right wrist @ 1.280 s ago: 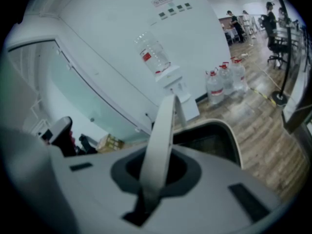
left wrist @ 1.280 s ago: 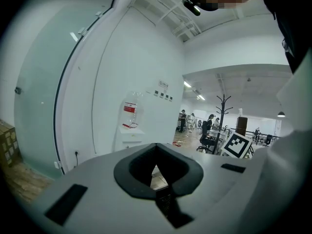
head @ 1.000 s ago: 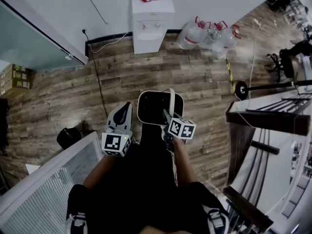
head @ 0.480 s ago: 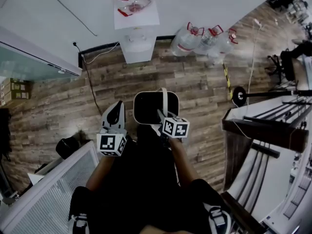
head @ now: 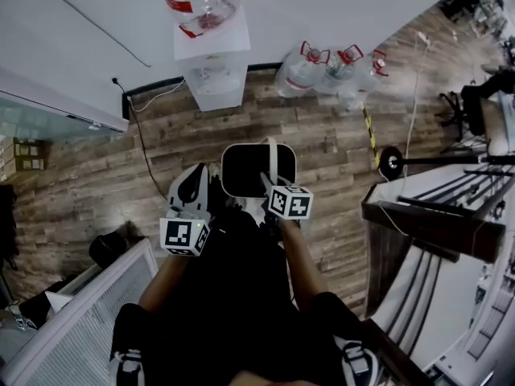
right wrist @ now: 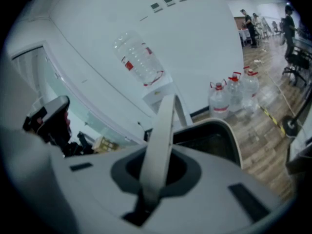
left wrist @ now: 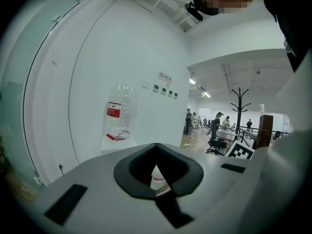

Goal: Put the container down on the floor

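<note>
Because the brown wood-plank floor (head: 338, 183) takes up most of the head view and lies open in front of the person, the place to set the load down is already at hand. Along the white wall stand a white box-shaped water dispenser (head: 211, 71) with an upturned clear bottle on it, and beside it a row of clear water jugs with red caps (head: 302, 69); both are well apart from the work.

Near the middle of that view, just ahead of the person's legs, is the rounded-square container with a white rim and dark inside (head: 251, 170). Its thin white strap handle (head: 272, 163) stands up over the opening, which suggests the weight hangs from it, not resting on the planks. From above I cannot tell how high the base is.

The right gripper (head: 268, 185) is clamped on that handle: in its own view the white strap (right wrist: 158, 140) runs straight down into the closed jaws (right wrist: 146, 191), with the container's rim just beyond. The left gripper (head: 193, 190) hangs just beside the container's left wall without touching it; its jaws are pressed together on nothing (left wrist: 158, 191) and point toward the dispenser.

So the pickup is done and the container is carried. What remains, by my reading, is the lowering, resting the base flat on the floor, and letting go of the handle.
</note>
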`<state>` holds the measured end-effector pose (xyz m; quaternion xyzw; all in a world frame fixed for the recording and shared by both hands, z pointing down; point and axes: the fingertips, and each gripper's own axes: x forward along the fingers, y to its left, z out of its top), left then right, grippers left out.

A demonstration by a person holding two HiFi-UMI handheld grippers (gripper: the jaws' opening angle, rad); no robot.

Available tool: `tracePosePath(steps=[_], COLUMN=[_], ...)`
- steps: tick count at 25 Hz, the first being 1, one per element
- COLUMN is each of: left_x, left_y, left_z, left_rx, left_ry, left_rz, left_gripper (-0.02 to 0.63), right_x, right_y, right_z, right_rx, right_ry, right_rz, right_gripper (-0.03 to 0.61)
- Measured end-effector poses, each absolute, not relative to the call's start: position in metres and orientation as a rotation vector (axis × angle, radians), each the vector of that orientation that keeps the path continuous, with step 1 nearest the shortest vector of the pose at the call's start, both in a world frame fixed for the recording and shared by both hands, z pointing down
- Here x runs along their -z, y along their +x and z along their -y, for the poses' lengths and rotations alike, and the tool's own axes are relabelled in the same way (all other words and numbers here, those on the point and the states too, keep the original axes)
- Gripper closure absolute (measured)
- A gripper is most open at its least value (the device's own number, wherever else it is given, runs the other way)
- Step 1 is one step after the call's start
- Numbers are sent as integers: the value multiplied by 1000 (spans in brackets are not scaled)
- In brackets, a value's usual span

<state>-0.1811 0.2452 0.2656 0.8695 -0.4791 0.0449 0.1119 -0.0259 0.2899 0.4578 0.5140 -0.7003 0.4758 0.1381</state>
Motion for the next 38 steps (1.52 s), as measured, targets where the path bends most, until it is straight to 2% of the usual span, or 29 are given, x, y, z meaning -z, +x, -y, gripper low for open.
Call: tracePosePath(steps=[12, 28, 38], left_x=[-271, -264, -282], left_y=[-140, -111, -69], left_z=[-168, -4, 41], left_rx=[-131, -101, -127], left_ry=[2617, 2682, 2615], left_rz=[1280, 1109, 1133], left_gripper=[588, 588, 588], right_x=[-473, -484, -497], right_y=[11, 40, 81], right_z=[-238, -105, -31], right_rx=[-1434, -1437, -1456], right_ry=[1570, 1624, 1608], right_rz=[1933, 1896, 1875], right_gripper=[541, 541, 541])
